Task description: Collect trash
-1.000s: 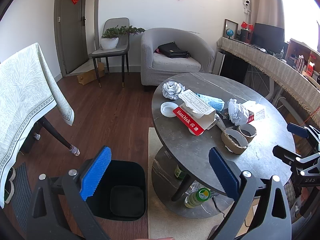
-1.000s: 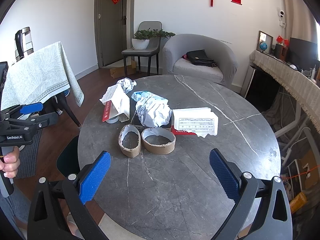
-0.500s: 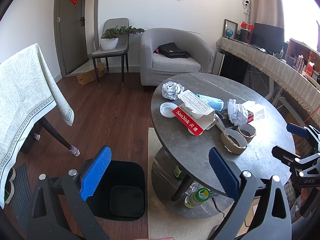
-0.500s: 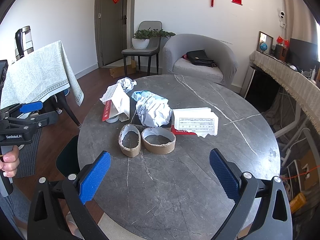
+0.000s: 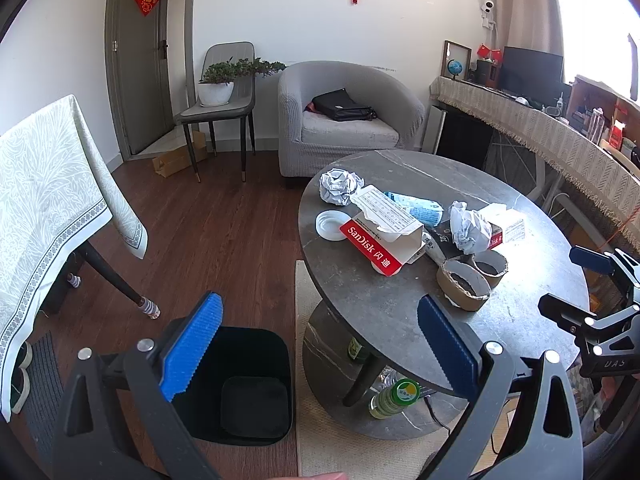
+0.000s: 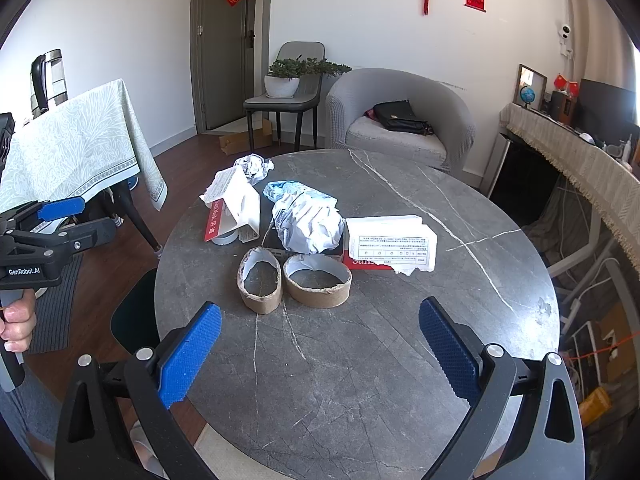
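From the left wrist view, the left gripper [image 5: 318,334] hangs with its blue fingers [image 5: 192,354] spread wide and holding nothing, above the floor beside the round grey worktop [image 5: 384,300]. A black bin [image 5: 240,380] stands on the floor just beside the worktop's base. On the worktop lie a crumpled paper ball [image 5: 340,186], a white lid [image 5: 331,224], a torn red-and-white box [image 5: 382,236] and two cardboard rings [image 5: 464,286] (touching each other near the worktop's near edge). The right gripper [image 5: 588,284] shows beyond the worktop's right rim.

From the right wrist view, the right gripper [image 6: 320,356] hovers over the worktop [image 6: 360,380] with fingers wide and empty. The cardboard rings [image 6: 260,282] sit side by side at the worktop's middle, a crumpled white wrapper [image 6: 310,222] just behind them and a flat white carton [image 6: 390,242] to their right. A hand [image 6: 16,326] grips the left gripper [image 6: 60,220] off the worktop's left edge.
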`<state>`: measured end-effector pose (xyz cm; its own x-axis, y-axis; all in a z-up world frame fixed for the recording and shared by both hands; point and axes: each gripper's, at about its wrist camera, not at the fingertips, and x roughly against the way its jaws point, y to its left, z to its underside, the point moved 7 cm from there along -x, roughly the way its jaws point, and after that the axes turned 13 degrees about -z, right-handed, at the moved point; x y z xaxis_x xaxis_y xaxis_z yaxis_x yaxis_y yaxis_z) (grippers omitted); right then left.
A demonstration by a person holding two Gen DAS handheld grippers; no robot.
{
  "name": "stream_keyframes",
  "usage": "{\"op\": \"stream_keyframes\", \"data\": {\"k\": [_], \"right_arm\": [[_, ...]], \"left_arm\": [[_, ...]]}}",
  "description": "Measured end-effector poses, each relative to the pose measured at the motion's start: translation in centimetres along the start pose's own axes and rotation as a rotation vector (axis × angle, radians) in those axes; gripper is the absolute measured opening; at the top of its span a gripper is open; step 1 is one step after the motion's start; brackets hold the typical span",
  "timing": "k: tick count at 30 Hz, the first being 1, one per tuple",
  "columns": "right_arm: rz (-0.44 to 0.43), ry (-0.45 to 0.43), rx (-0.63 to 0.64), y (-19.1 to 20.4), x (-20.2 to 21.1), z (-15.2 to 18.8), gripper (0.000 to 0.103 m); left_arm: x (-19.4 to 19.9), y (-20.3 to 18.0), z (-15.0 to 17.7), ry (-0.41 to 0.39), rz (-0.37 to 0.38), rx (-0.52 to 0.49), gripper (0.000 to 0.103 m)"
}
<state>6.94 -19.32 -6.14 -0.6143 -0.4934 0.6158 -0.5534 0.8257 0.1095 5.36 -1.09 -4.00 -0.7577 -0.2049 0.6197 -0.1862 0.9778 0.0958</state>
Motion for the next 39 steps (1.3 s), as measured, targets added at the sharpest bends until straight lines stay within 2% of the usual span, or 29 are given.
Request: {"op": "stream_keyframes", "data": {"k": [11, 17, 21, 27, 30, 36, 39], "right_arm": [[0.004, -0.004, -0.007, -0.4, 0.3, 0.2, 0.1], [0.005, -0.008, -0.019, -1.0, 0.4, 0.5, 0.1], [-0.004, -0.011, -0.042, -1.4, 0.2, 0.5, 0.1], [-0.012, -0.031, -0.06, -1.9, 0.5, 0.0, 0.1], [-0.015, -0.039, -0.06, -2.0, 0.6, -0.3, 0.1], [-0.022, -0.051, -0.071, -2.6, 0.5, -0.9, 0.1], [-0.024, -0.056, -0.078, -2.9, 0.5, -1.1, 0.1]], "left_arm": [[0.6, -1.3, -1.3, -0.031, 0.016, -0.032, 0.099], [0.8, -2.3, -2.9, -0.052, 0.062, 0.001, 0.097], [0.0, -3.5, -3.6, -0.03, 0.124, 0.015, 0.083], [-2.0, -5.1, -4.7, 0.027, 0.192, 0.047, 0.07], [-3.3, -6.0, -4.9, 0.05, 0.187, 0.039, 0.069], [-7.0, -7.1, -4.2, 0.139, 0.171, 0.053, 0.057], [-8.0, -7.6, -4.4, 0.149, 0.162, 0.053, 0.056]]}}
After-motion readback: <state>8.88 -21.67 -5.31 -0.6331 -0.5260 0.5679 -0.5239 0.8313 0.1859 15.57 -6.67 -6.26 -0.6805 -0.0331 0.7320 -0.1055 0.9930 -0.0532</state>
